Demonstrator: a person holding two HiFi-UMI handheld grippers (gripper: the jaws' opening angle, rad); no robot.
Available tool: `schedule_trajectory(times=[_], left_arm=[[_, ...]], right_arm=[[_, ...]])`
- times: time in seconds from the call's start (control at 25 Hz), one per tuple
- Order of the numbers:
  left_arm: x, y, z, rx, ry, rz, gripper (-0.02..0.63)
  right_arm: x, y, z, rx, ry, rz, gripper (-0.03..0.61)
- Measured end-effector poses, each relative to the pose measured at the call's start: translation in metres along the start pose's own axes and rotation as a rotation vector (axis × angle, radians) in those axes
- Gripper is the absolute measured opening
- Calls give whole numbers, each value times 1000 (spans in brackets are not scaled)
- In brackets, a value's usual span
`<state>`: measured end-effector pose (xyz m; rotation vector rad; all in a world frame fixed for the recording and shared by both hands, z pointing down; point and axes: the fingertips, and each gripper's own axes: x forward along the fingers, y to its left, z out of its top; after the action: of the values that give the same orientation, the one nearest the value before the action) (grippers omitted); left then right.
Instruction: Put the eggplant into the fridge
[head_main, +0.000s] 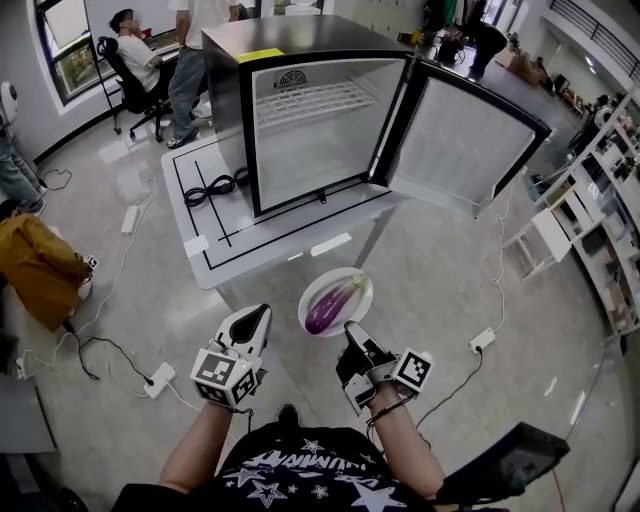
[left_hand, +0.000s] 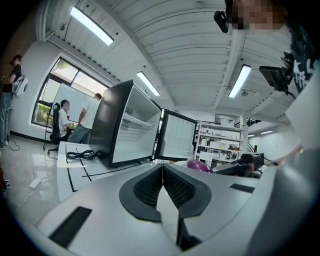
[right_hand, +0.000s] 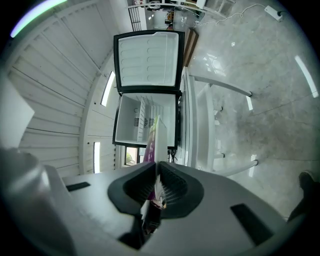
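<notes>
The left gripper (head_main: 252, 322) hangs empty, jaws pressed together. Just right of it, the eggplant (head_main: 333, 303) lies on a white plate (head_main: 357, 281), whose near rim the right gripper (head_main: 352, 334) pinches. Carrying step, apparently; next it must reach the far, open fridge (head_main: 225, 95).

you're standing in an open lab-and-office workspace, not a home. the mini fridge (head_main: 300, 120) sits on a white table (head_main: 205, 225) marked out with black tape lines, with a coiled black cable (head_main: 208, 188) near its left edge. power strips (head_main: 158, 378) and loose leads trail over the polished grey floor (head_main: 440, 270). beyond the table, a person (head_main: 140, 58) sits on an office chair (head_main: 125, 90) at a desk by the window (head_main: 68, 55). open shelving (head_main: 605, 200) packed with small items lines your right, and strip lights (left_hand: 91, 25) run along a ribbed white ceiling (left_hand: 175, 45).
</notes>
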<state>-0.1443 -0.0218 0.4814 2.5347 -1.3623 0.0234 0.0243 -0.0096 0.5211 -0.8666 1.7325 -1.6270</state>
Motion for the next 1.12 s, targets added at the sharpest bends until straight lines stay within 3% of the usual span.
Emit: schedule_trajectory(times=[0.52, 1.12], left_arm=[[13, 17, 1, -8, -2, 4, 9], [105, 47, 33, 36, -16, 118, 9]], right_arm=[[21, -6, 19, 1, -13, -10, 26], [102, -6, 108, 4, 111, 25, 26]])
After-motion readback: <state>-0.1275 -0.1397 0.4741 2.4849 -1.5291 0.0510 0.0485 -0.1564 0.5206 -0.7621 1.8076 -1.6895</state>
